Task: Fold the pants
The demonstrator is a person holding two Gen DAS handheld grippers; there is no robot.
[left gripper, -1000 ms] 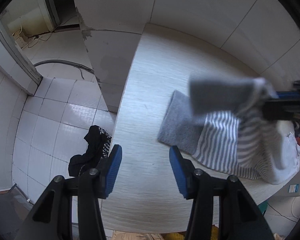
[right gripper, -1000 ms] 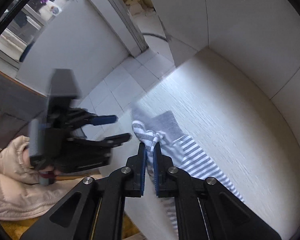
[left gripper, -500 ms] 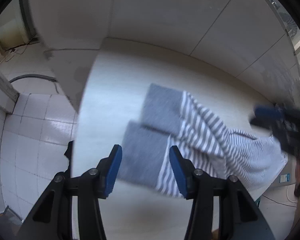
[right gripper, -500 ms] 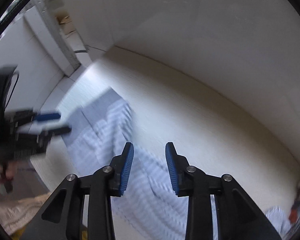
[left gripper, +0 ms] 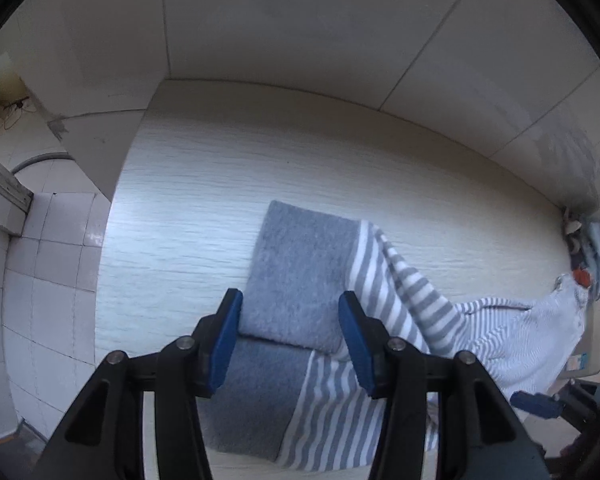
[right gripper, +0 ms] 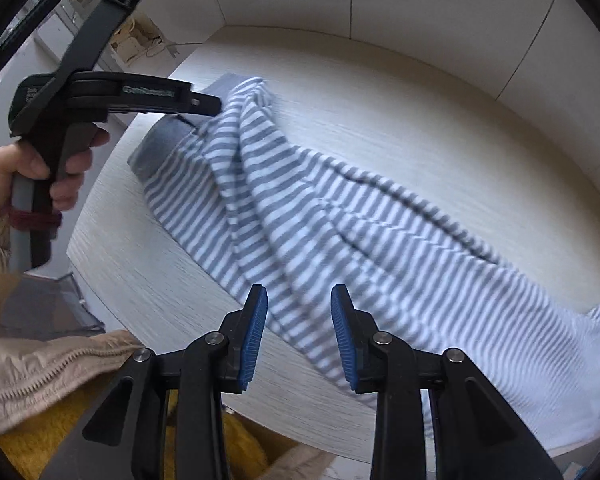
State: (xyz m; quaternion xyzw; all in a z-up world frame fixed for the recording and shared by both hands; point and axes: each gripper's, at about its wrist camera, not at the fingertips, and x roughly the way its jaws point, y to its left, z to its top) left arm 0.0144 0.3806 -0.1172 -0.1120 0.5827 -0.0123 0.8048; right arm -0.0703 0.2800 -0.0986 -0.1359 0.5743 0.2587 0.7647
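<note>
Grey-and-white striped pants (right gripper: 340, 224) lie stretched across the light wood table (left gripper: 204, 208). Their two grey cuffs (left gripper: 300, 276) rest side by side at the left end, the far one overlapping the near one. My left gripper (left gripper: 290, 300) hovers just over the cuffs. Its jaws are closing a little, but the pads press on nothing. In the right wrist view a hand holds that left gripper (right gripper: 210, 110) above the cuff end. My right gripper (right gripper: 299, 296) stands open above the striped leg near the table's front edge, gripping nothing.
A heap of other clothes (left gripper: 592, 264) sits at the table's far right against the wall. White tiled floor (left gripper: 48, 280) drops off past the table's left edge. A person's beige jacket (right gripper: 40, 372) is close to the front edge.
The right gripper let go of the lifted pant leg and opened; that leg now lies flat beside the other. The left gripper moved over the cuffs, while the right slid along towards the waist.
</note>
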